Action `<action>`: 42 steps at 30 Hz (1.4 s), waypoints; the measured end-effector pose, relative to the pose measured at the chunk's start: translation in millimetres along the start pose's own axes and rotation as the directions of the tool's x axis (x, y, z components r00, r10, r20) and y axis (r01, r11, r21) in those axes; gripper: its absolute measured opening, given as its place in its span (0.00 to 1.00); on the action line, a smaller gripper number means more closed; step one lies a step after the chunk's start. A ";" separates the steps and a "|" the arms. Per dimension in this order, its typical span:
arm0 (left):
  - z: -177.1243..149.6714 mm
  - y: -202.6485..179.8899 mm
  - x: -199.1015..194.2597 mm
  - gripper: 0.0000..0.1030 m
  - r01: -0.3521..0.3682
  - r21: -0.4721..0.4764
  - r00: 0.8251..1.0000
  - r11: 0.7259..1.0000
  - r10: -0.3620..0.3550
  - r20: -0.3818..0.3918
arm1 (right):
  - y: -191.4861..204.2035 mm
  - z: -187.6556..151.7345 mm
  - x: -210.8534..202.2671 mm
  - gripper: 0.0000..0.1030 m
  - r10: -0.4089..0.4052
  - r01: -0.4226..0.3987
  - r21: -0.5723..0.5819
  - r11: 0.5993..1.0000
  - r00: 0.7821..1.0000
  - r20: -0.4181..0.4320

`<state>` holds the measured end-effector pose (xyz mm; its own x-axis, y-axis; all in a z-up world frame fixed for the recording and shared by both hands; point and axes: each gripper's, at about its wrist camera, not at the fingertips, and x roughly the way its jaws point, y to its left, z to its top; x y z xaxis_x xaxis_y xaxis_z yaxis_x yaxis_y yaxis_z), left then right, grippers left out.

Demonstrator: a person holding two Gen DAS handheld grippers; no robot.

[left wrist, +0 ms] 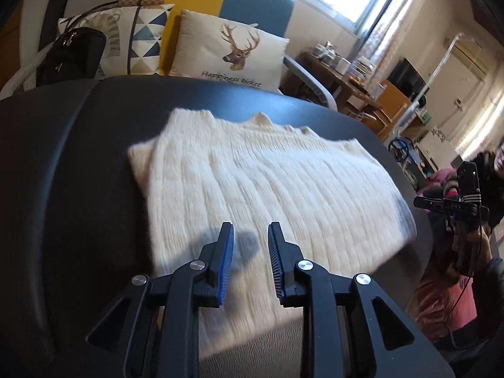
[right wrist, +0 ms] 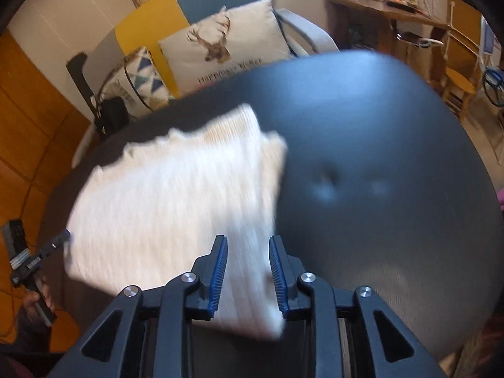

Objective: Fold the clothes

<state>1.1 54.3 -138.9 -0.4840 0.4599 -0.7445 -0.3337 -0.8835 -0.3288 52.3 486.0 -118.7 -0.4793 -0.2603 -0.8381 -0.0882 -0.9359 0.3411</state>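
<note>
A cream ribbed knit sweater lies folded flat on the dark round table. My left gripper hovers over its near edge, jaws apart, nothing between the blue pads, and its shadow falls on the knit. In the right wrist view the sweater is blurred and spreads left of centre on the table. My right gripper is open above the sweater's near right corner and grips nothing. Each gripper shows in the other's view: the right one at the far right, the left one at the far left.
Behind the table stands a sofa with a deer-print pillow, a triangle-pattern pillow and a black bag. A wooden side table with jars stands at the back right. Bare tabletop lies right of the sweater.
</note>
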 end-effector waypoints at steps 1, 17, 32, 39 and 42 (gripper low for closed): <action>-5.9 -0.1 4.2 0.24 -0.007 -0.002 1.000 1.000 0.006 -0.020 | -1.2 -8.4 3.2 0.26 -0.002 0.002 0.009 1.000 1.000 -0.012; -11.0 13.0 10.0 0.24 -0.034 -0.036 0.995 0.999 0.030 -0.097 | -88.2 -54.8 34.3 0.34 0.667 -0.651 0.368 0.663 0.738 0.103; -3.4 28.7 -1.8 0.24 0.006 -0.115 0.995 0.993 -0.018 -0.102 | -72.8 -51.8 -1.6 0.34 0.581 -0.554 0.209 0.806 0.808 -0.099; 4.7 85.6 -51.4 0.43 0.078 -0.165 0.997 0.983 -0.080 -0.004 | -7.6 -26.6 -2.9 0.36 0.543 -0.537 0.083 0.839 0.831 -0.116; 3.5 109.4 -50.8 0.48 0.184 -0.169 0.980 0.968 -0.193 -0.037 | 23.2 -23.8 26.8 0.36 0.512 -0.507 0.080 0.858 0.836 -0.196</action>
<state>-13.6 -65.3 -135.0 -0.3803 0.6182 -0.6879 -0.2753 -0.7857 -0.5539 58.2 451.7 -143.4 -0.2751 -0.7435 -0.6096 0.0977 -0.6524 0.7516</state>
